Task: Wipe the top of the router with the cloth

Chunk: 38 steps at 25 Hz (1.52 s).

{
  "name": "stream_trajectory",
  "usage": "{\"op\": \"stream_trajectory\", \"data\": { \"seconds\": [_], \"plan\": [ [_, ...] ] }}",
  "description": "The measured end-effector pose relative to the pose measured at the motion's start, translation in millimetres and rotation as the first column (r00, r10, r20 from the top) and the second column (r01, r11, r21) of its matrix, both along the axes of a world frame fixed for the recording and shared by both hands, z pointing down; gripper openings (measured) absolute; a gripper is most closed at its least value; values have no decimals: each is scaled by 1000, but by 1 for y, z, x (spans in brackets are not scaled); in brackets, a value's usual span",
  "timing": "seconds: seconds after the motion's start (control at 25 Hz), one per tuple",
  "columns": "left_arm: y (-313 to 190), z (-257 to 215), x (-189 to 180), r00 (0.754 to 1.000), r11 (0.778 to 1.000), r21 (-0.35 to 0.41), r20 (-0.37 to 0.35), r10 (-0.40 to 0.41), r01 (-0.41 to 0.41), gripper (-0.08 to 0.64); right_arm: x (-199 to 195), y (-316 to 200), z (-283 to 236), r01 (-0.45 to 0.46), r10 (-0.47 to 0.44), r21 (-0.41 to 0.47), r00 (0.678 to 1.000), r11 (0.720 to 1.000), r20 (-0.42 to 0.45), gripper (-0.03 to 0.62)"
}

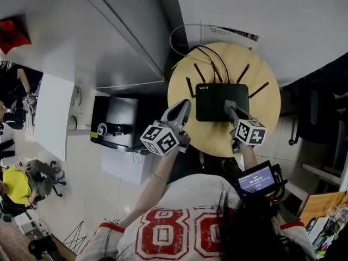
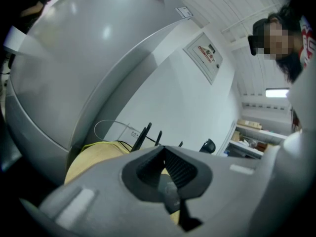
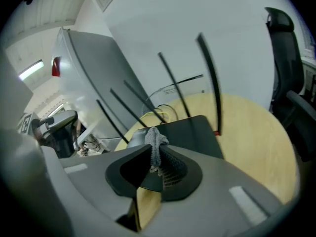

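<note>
On the round wooden table (image 1: pixel 266 125) against the white wall sits the black router (image 1: pixel 218 100), its long side running left to right across the person's front and its antennas (image 1: pixel 243 73) fanned out toward the wall. Its flat top lies straight ahead of and just below the right gripper (image 1: pixel 229 104), whose tips reach over the near right part of the casing. The left gripper (image 1: pixel 185 106) hangs just off the router's near left corner, over bare wood, with its jaws pressed together on nothing. In the right gripper view the jaws are pinched tight on a small grey cloth (image 3: pixel 154 143), a tuft of which stands out past the tips, with the router's dark top (image 3: pixel 193 131) directly beyond it. Whether the cloth is touching the casing cannot be told. The right gripper is plainly the nearer one and the one carrying the cloth, so the wipe most likely calls for lowering the tuft onto the top and sweeping sideways along the long axis, keeping short of the antennas at the far edge.
</note>
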<state>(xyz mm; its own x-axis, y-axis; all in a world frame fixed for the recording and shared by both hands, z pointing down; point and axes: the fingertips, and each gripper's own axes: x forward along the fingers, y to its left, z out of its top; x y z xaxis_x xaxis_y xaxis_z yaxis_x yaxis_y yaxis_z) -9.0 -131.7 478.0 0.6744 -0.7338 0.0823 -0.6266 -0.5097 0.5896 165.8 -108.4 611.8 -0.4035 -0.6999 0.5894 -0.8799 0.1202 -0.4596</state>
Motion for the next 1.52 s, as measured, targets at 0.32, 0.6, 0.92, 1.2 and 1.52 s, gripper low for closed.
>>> {"op": "stream_trajectory", "data": {
  "seconds": [0.32,0.6,0.92,1.2,1.52],
  "plan": [
    [2,-3,-32,1000,1000,6,24,1,-1,0,-128,16,14,290,-289,-32,957,957,34,43],
    [-5,1,-65,999,1000,2,32,-24,23,0,-137,18,34,267,-267,-72,964,961,16,43],
    [-11,4,-51,999,999,-8,0,37,-37,0,-90,23,31,119,-121,-79,992,990,-18,43],
    [-9,2,-13,994,994,1,-19,107,-107,0,-14,36,31,-68,64,-81,997,994,-49,43],
    [-10,-2,20,993,993,13,-27,115,-115,0,57,47,32,-174,168,-78,982,982,-83,43]
  ]
}}
